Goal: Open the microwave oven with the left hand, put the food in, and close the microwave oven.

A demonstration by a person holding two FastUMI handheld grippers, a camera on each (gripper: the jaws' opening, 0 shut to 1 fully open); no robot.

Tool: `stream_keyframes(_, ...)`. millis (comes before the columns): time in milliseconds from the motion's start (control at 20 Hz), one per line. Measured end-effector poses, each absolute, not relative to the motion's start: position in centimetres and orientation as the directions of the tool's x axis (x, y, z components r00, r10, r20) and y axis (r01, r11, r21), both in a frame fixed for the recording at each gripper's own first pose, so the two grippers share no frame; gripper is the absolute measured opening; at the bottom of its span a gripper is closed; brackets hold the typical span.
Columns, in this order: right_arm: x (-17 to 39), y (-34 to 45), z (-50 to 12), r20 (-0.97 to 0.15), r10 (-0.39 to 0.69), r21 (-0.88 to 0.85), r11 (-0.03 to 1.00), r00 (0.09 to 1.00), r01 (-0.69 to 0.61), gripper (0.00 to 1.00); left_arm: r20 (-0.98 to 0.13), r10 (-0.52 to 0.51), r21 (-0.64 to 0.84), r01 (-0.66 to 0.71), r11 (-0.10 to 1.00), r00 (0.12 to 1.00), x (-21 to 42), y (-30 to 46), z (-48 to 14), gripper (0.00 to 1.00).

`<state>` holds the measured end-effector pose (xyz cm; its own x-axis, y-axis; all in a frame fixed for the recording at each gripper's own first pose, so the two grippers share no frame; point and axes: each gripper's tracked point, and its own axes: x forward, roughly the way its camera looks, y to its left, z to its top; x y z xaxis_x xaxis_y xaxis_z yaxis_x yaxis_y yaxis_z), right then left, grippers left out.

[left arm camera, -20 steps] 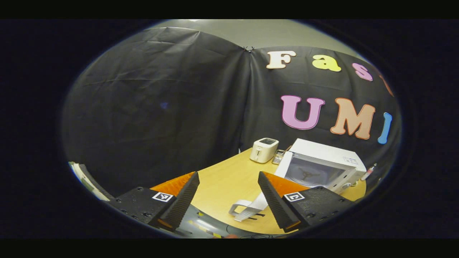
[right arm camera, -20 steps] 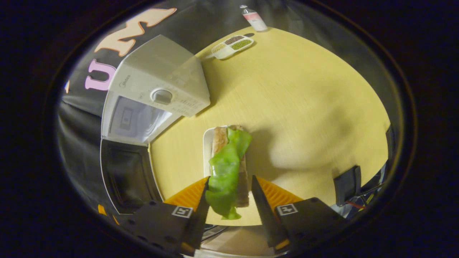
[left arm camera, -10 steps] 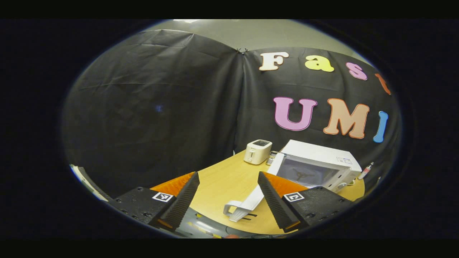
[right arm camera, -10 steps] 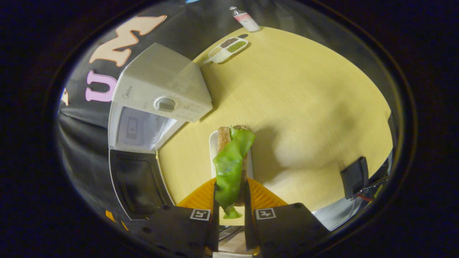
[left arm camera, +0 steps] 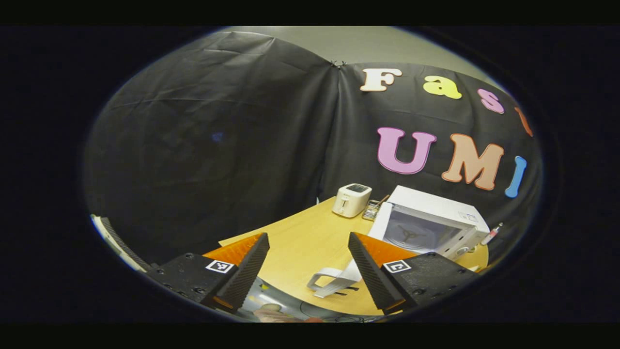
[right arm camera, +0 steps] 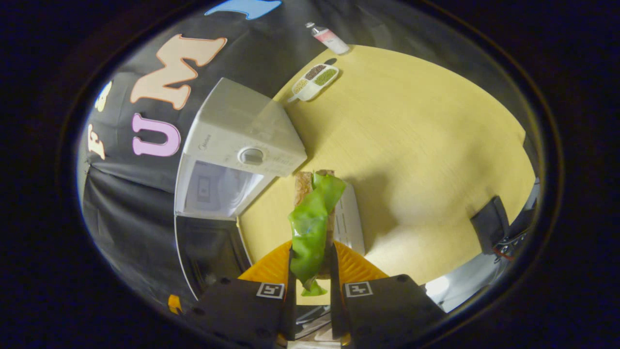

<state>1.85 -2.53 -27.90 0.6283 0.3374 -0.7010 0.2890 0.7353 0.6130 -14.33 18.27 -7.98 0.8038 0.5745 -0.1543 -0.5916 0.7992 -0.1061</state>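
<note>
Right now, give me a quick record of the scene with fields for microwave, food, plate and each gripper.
microwave: white, on the wooden table, door swung open
food: sandwich with green lettuce, clamped in right gripper
plate: white, on table beneath sandwich
left gripper: open, holding nothing
toaster: beside microwave

Dim booth lit from overhead, strong fisheye bending at the edges, soft broad shadows across the table (right arm camera: 426, 145), pale glare on the microwave (right arm camera: 242, 131) top, dark vignetted rims, both views mostly sharp, colours slightly yellow
</note>
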Motion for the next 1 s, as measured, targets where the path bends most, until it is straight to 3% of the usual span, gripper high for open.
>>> stream_keyframes(500,0.5,7.9,-25.9,-0.610,0.326,0.694,0.659,0.722,0.289,0.31,-0.201,0.400,-0.055,-0.418,0.907,0.894,-9.0,23.3,-10.1,0.96)
stream_keyframes(550,0.4,9.3,-25.5,-0.586,0.332,0.715,0.642,0.739,0.277,0.24,-0.206,0.375,-0.048,-0.392,0.919,0.904,-8.4,23.5,-10.3,0.96)
stream_keyframes(800,1.1,16.4,-24.2,-0.469,0.370,0.798,0.566,0.802,0.205,0.24,-0.216,0.309,0.008,-0.315,0.949,0.926,-6.4,25.1,-10.9,0.94)
stream_keyframes(850,1.3,17.8,-24.0,-0.445,0.381,0.809,0.559,0.811,0.181,0.31,-0.211,0.299,0.019,-0.302,0.953,0.931,-6.1,25.3,-10.7,0.96)
stream_keyframes(900,1.7,19.2,-23.8,-0.423,0.393,0.820,0.549,0.816,0.160,0.30,-0.209,0.287,0.031,-0.287,0.957,0.935,-5.8,25.4,-10.7,0.96)
stream_keyframes(950,2.2,20.6,-23.6,-0.399,0.406,0.832,0.537,0.822,0.139,0.24,-0.209,0.277,0.046,-0.273,0.961,0.938,-5.6,25.6,-10.8,0.96)
stream_keyframes(1000,2.7,21.8,-23.3,-0.373,0.419,0.845,0.522,0.828,0.117,0.30,-0.208,0.267,0.059,-0.260,0.964,0.941,-5.3,25.7,-10.8,0.96)
